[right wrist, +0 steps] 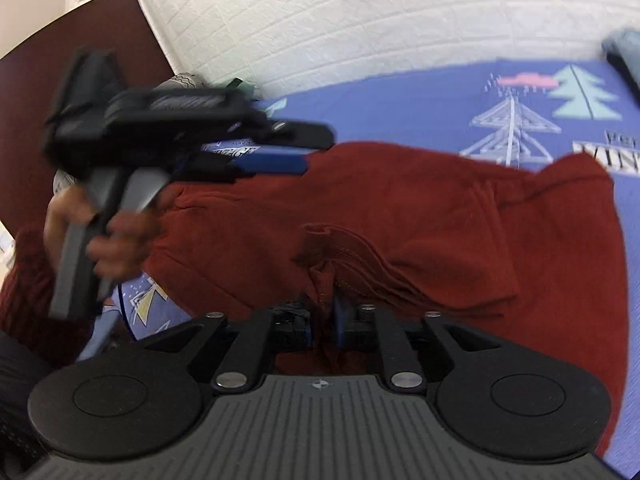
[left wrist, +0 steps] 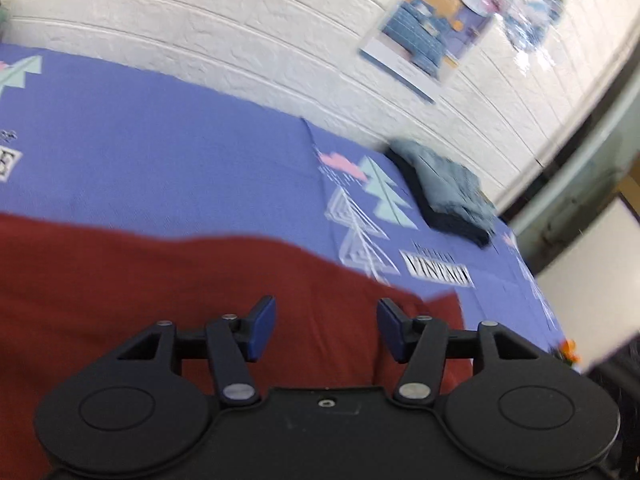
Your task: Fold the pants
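Dark red pants (right wrist: 420, 232) lie spread on a blue printed bedsheet (right wrist: 400, 96). My right gripper (right wrist: 323, 320) is shut on a bunched fold of the red fabric at the near edge. My left gripper (left wrist: 326, 328) is open and empty, hovering above the red pants (left wrist: 160, 288). In the right wrist view the left gripper (right wrist: 280, 156) appears at the left, held by a hand over the far side of the pants, its blue fingers (right wrist: 272, 165) pointing right.
A folded grey and dark pile of clothes (left wrist: 444, 188) sits on the sheet (left wrist: 160, 140) by the white brick wall (left wrist: 240, 32). A poster (left wrist: 428, 36) hangs on the wall. A dark brown board (right wrist: 72, 92) stands at the bed's left end.
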